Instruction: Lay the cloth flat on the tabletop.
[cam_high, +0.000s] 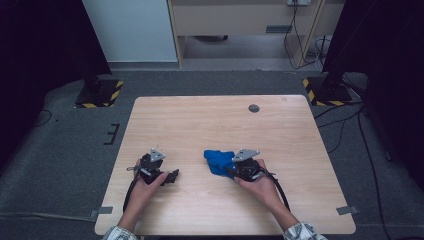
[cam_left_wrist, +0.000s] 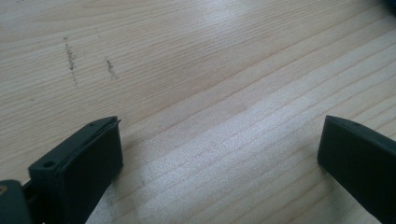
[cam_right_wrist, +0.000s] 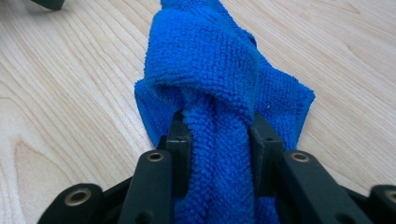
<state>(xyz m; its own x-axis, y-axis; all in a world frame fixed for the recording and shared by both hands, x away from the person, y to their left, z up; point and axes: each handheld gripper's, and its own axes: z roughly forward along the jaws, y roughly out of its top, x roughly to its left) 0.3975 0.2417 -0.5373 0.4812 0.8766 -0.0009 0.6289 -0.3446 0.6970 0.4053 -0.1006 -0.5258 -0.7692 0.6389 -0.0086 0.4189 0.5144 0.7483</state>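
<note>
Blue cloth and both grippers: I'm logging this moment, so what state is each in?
Blue cloth: bunched up, lying on the table, pinched by the right gripper.
Right gripper: shut on the cloth.
Left gripper: open, nothing between its jaws, low over bare wood.

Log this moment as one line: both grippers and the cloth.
left gripper: open, over bare table | right gripper: shut on blue cloth | cloth: bunched, on table

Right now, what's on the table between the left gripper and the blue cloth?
Nothing: in the high view only bare table separates the open left gripper from the cloth, which the right gripper has pinched.
</note>
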